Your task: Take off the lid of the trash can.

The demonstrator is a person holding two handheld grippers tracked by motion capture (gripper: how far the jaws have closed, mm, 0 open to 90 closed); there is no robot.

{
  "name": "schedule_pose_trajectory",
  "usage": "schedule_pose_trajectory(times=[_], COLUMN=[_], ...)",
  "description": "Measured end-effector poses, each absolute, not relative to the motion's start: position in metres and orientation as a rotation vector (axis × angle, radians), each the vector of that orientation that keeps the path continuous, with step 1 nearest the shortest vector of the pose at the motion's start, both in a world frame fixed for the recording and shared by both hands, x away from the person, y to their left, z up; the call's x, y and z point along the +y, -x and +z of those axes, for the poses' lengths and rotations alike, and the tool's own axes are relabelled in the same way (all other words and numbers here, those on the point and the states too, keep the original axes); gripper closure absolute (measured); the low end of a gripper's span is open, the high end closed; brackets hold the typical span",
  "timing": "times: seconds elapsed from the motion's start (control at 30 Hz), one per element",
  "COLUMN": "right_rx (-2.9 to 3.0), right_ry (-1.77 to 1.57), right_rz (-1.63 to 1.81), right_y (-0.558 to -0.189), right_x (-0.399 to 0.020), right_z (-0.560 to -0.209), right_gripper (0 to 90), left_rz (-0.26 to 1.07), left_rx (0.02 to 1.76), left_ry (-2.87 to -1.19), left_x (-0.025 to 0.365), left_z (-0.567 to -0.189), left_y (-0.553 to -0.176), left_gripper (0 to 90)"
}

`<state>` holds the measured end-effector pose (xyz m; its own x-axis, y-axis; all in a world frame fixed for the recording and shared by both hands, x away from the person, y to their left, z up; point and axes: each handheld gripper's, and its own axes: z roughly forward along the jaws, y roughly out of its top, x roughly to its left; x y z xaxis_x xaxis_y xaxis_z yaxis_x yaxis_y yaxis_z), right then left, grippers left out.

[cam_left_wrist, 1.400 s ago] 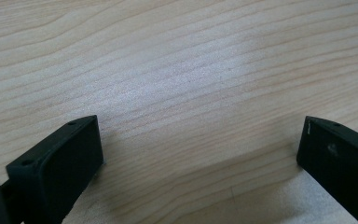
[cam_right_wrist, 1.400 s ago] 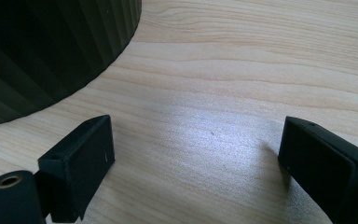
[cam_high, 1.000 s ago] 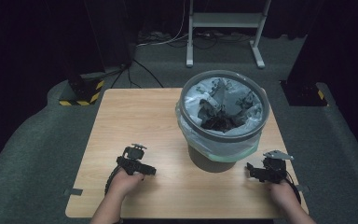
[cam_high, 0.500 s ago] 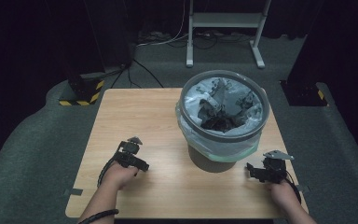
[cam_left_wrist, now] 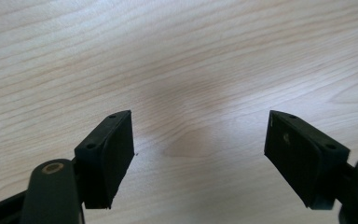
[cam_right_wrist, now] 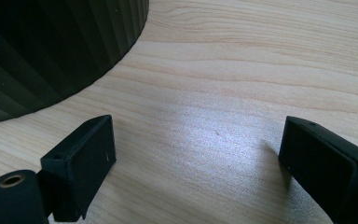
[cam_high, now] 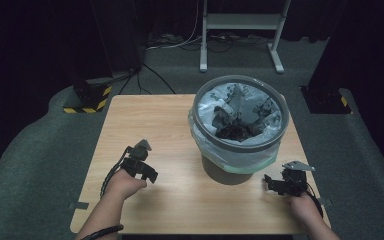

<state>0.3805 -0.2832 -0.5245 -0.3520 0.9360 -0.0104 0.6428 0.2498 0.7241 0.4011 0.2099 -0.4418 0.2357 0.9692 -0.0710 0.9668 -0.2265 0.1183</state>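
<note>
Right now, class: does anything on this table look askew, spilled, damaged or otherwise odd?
Nothing stands out. The bin stands upright on the table, its liner folded over the rim, crumpled scraps inside and none spilled. Both hand-held grippers, left and right, are open with nothing between their jaws.

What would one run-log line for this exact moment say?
left gripper: open, jaws just closing, nothing between | right gripper: open, empty, beside bin | bin: bag-lined, upright on table

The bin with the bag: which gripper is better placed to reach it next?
Probably the right gripper: it sits close beside the bin, whose ribbed wall shows just ahead of its open jaws. The left gripper, also open and empty, faces only bare table, farther away.
</note>
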Motion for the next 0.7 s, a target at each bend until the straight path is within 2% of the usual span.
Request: schedule_pose_trajectory(times=[0.1, 0.47, 0.7], right_rx=[2.084, 2.083, 2.077], right_ry=[-1.436, -1.438, -1.446], right_rz=[0.884, 0.885, 0.881], right_y=[-0.38, -0.381, -0.38], right_x=[-0.283, -0.282, -0.281], right_z=[-0.525, -0.525, -0.525], right_gripper=[10.3, 10.1, 10.0], left_rz=[-0.027, -0.068, -0.032], left_rx=[1.933, 1.951, 1.929], left_ry=[-2.304, -2.247, -2.238], left_x=[0.213, 0.217, 0.215], left_z=[-0.432, -0.397, -0.368], left_y=[-0.404, -0.409, -0.412], left_gripper=[25.9, 40.3, 40.4])
